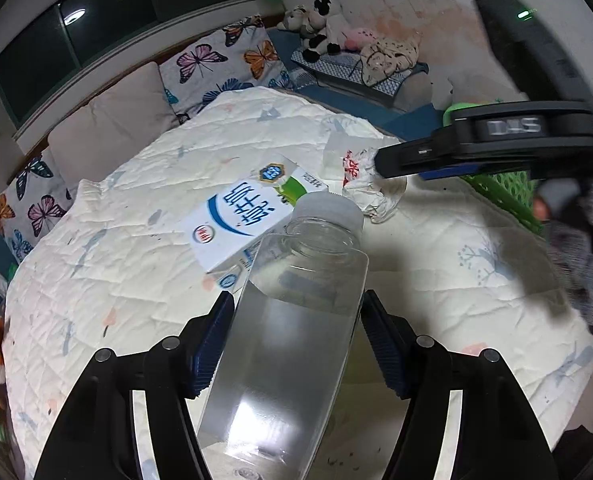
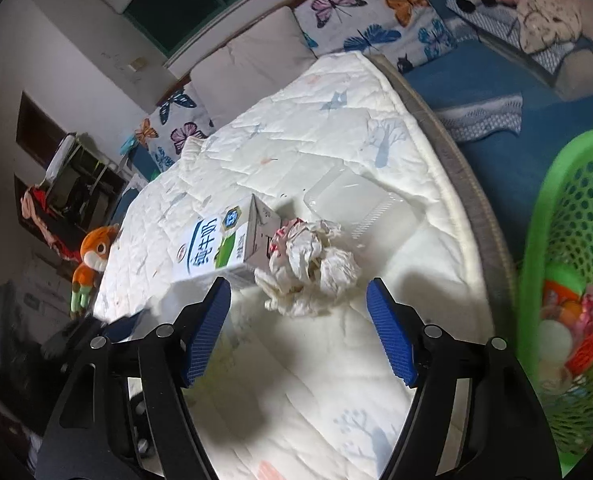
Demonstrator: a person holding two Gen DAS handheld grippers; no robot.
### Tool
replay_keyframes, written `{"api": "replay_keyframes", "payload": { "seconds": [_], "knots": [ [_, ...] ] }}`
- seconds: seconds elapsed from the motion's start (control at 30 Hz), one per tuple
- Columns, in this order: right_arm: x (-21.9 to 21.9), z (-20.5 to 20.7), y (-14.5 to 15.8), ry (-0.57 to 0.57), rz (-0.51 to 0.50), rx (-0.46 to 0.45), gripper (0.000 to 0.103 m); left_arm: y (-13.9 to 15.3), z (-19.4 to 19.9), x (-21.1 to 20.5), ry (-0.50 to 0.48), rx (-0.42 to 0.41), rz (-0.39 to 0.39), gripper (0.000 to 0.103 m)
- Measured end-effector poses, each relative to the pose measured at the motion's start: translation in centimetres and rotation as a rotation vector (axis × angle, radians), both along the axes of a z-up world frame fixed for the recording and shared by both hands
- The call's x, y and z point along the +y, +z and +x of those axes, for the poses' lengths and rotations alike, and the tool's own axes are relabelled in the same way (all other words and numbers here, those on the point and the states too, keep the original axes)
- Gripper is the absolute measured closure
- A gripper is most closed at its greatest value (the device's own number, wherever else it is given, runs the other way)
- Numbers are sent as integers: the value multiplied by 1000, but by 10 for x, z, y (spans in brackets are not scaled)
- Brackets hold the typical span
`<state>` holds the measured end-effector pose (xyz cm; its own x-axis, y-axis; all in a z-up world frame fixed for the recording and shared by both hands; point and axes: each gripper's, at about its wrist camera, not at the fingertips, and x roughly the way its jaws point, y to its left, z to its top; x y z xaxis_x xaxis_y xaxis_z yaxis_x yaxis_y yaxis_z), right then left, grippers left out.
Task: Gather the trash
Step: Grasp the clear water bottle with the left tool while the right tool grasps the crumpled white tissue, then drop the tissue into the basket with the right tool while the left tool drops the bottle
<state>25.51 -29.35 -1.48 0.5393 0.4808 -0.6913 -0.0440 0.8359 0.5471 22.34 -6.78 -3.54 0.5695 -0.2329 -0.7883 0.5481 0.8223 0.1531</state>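
Observation:
A clear plastic bottle (image 1: 296,340) with a whitish cap (image 1: 324,212) stands tilted between the blue pads of my left gripper (image 1: 298,300), which press on both its sides. Beyond it a white, blue and green milk carton (image 1: 240,220) lies on the quilt. Crumpled white paper (image 1: 370,196) sits right of the carton. My right gripper (image 1: 388,164) comes in from the right, its tip by the paper. In the right wrist view my right gripper (image 2: 299,286) is open, with the crumpled paper (image 2: 312,264) just ahead of its fingertips and the carton (image 2: 216,248) to the left.
A green mesh basket (image 2: 568,240) holding several wrappers stands at the right edge of the white quilt (image 2: 336,128). A clear plastic tray (image 2: 356,204) lies behind the paper. Butterfly cushions (image 1: 224,60) and a tiger plush (image 2: 92,256) border the bed. A gloved hand (image 1: 576,240) holds my right gripper.

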Motion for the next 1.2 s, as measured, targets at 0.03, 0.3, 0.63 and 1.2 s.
{"api": "replay_keyframes", "payload": {
  "seconds": [0.03, 0.3, 0.63, 1.2],
  "knots": [
    [1, 3, -2, -10, 3, 8, 32, 2, -1, 3, 8, 0, -6, 40],
    [4, 18, -17, -51, 15, 63, 38, 6, -8, 14, 20, 1, -34, 40],
    [1, 6, -11, -28, -2, 29, 53, 7, -11, 14, 30, 8, -55, 41],
    [-61, -65, 11, -67, 0, -37, 53, 17, -23, -27, -23, 8, -84, 41]
  ]
}}
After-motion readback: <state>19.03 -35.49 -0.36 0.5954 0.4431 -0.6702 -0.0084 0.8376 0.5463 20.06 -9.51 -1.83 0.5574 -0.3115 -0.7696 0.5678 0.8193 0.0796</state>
